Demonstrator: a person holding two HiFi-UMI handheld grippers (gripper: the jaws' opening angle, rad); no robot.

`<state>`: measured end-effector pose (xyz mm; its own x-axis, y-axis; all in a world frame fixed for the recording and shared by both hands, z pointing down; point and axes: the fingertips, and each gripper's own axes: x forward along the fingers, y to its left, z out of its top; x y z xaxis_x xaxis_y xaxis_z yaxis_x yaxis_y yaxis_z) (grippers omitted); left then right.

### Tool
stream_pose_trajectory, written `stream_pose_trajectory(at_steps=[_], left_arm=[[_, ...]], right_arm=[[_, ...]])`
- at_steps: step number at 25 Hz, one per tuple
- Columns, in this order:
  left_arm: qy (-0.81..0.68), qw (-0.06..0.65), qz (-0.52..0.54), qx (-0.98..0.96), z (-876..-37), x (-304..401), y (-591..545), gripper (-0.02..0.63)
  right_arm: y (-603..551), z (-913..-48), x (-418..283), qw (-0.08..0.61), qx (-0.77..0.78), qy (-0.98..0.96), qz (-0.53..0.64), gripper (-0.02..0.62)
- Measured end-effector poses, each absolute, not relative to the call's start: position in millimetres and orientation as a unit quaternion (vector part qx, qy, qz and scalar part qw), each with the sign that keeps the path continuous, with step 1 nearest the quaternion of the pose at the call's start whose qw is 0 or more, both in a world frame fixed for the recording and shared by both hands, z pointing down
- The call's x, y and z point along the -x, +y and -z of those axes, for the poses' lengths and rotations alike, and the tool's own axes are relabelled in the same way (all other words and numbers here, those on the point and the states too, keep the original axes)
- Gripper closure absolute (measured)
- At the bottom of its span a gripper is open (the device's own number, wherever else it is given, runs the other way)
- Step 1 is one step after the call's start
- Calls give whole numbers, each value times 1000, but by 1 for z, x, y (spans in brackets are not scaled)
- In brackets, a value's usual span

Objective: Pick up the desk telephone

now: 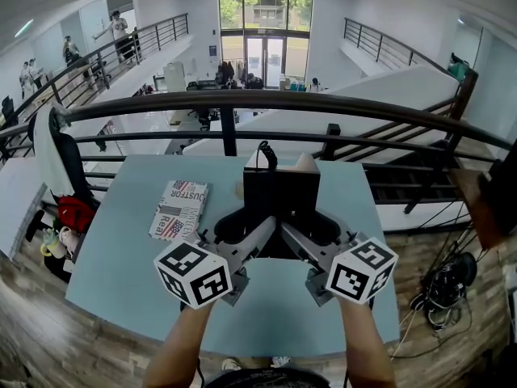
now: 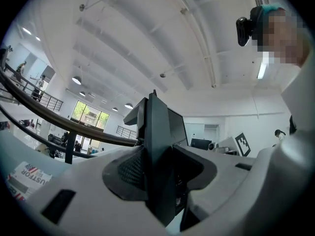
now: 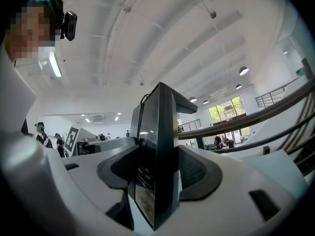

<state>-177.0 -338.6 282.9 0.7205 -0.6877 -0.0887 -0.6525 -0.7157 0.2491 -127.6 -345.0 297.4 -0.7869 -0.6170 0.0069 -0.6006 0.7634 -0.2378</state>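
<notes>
The black desk telephone [image 1: 281, 194] hangs in the air above the light blue table [image 1: 121, 257], its coiled cord [image 1: 266, 153] showing at its far top edge. My left gripper [image 1: 242, 237] is shut on the phone's left near side and my right gripper [image 1: 313, 237] on its right near side. In the left gripper view the phone's dark edge [image 2: 160, 156] stands upright between the two pale jaws, with the dark pads against it. The right gripper view shows the same: the telephone [image 3: 158, 166] clamped edge-on between the jaws. The phone's keys and handset are hidden.
A booklet with a flag pattern [image 1: 179, 208] lies on the table to the left. A dark railing [image 1: 266, 102] runs behind the table over an open hall. A chair with clothes [image 1: 60, 168] stands at the left; cables [image 1: 444, 285] lie on the floor at the right.
</notes>
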Motion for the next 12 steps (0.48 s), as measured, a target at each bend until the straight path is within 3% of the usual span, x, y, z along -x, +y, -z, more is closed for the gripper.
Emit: stream_pose_trajectory(at_steps=[12], left_arm=[[-367, 84, 97, -921, -267, 179, -330, 433]], right_arm=[[-337, -282, 130, 44, 322, 941, 93, 353]])
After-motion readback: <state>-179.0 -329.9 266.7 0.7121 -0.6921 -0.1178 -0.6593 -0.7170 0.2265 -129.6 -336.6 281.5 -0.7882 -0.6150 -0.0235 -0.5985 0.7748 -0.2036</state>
